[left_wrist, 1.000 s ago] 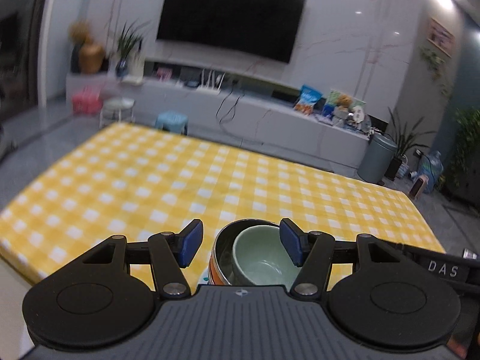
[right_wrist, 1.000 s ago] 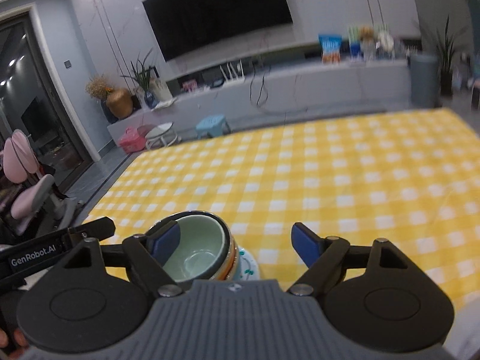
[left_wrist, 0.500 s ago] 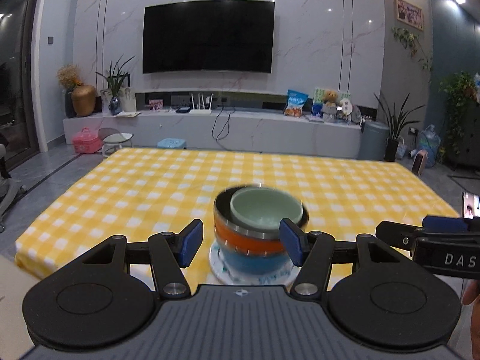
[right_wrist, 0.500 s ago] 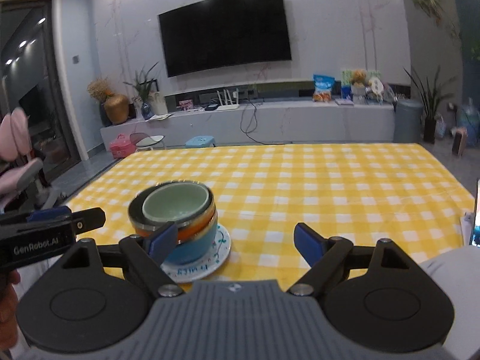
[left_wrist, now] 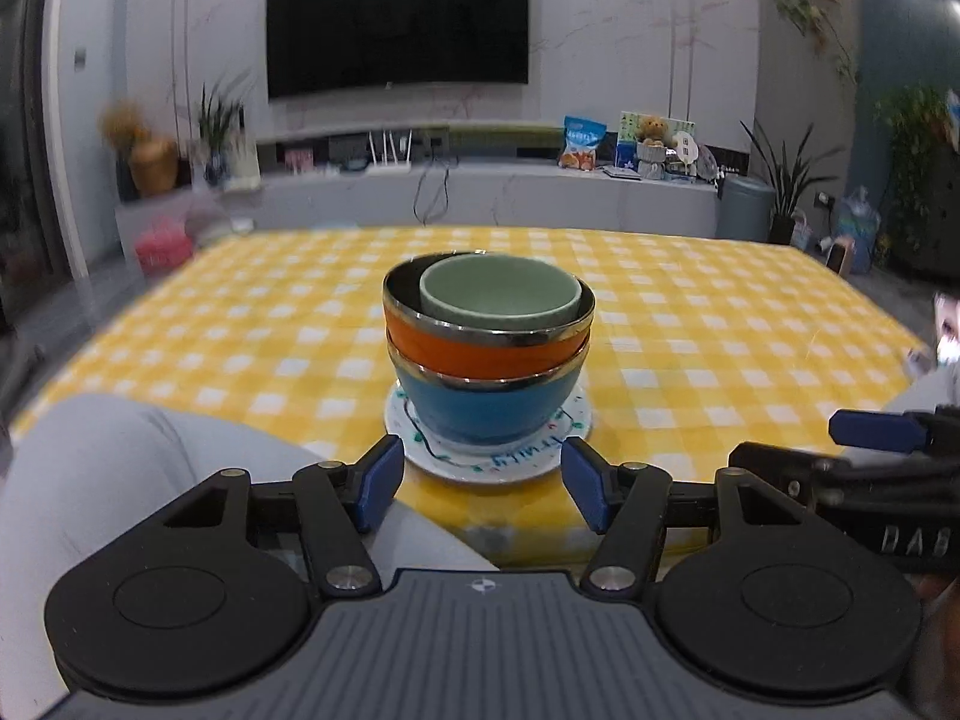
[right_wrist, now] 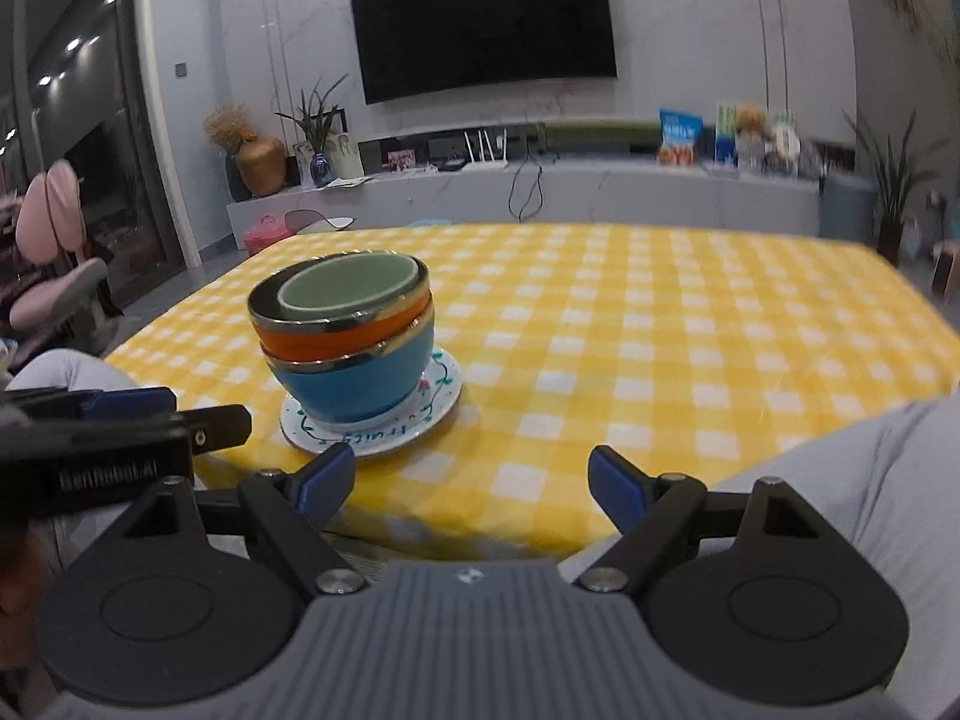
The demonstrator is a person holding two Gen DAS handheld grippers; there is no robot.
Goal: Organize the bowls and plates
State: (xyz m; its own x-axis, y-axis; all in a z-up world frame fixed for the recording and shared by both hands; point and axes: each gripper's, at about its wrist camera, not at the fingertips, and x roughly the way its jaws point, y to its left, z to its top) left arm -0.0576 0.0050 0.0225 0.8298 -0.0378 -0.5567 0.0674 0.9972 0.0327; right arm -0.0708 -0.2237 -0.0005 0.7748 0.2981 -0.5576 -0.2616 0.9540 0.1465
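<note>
A small green bowl [left_wrist: 498, 294] sits inside an orange bowl [left_wrist: 480, 351], which is nested in a blue bowl [left_wrist: 480, 414]. The stack stands on a white decorated plate [left_wrist: 498, 462] near the front edge of the yellow checked table [left_wrist: 720, 360]. My left gripper [left_wrist: 480, 483] hovers low just in front of the plate, its jaws opening with nothing between them. My right gripper [right_wrist: 471, 480] is open and empty, to the right of the plate [right_wrist: 420, 414] and the bowl stack [right_wrist: 348, 348]. Each gripper's tip shows at the edge of the other's view.
A person's grey-clad legs lie below the table edge, at the left [left_wrist: 120, 480] and at the right [right_wrist: 870, 480]. The tablecloth stretches bare beyond the stack. A TV wall and a low cabinet [left_wrist: 540, 192] stand far behind; a pink chair [right_wrist: 54, 264] is at the left.
Both grippers have sunk and drawn back from above the bowls. The stack now stands ahead of the fingertips, seen from the side rather than from above. It has not moved.
</note>
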